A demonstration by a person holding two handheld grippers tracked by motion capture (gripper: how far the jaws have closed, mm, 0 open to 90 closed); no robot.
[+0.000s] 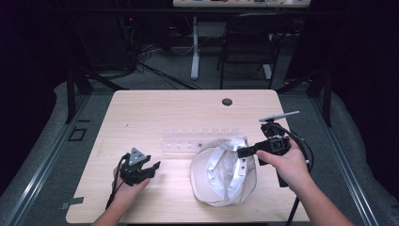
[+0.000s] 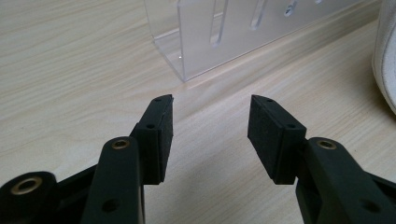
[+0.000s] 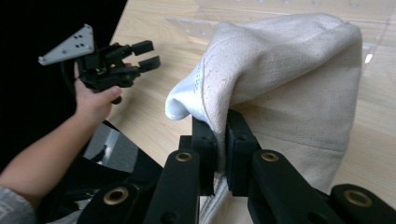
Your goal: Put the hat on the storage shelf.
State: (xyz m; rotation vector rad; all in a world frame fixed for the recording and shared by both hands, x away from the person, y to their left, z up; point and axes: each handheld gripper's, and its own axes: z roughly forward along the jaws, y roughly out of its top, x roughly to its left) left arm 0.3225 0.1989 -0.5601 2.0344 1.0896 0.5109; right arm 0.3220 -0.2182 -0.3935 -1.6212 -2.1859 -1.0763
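The pale wood table [image 1: 141, 108] in front of me carries a clear plastic rack [image 1: 188, 139] with a row of slots, lying near its middle, and a small dark round hole [image 1: 227, 101] near its far edge. Beyond it, on the grey floor, I see a black chair [image 1: 249, 37], a white desk leg [image 1: 195, 47] and a tangle of dark cables [image 1: 150, 56]

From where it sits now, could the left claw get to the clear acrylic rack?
Probably yes. The left claw is open and empty, aimed at the clear acrylic rack, with just bare light wooden table between them. The cream cloth cap lies off to the side.
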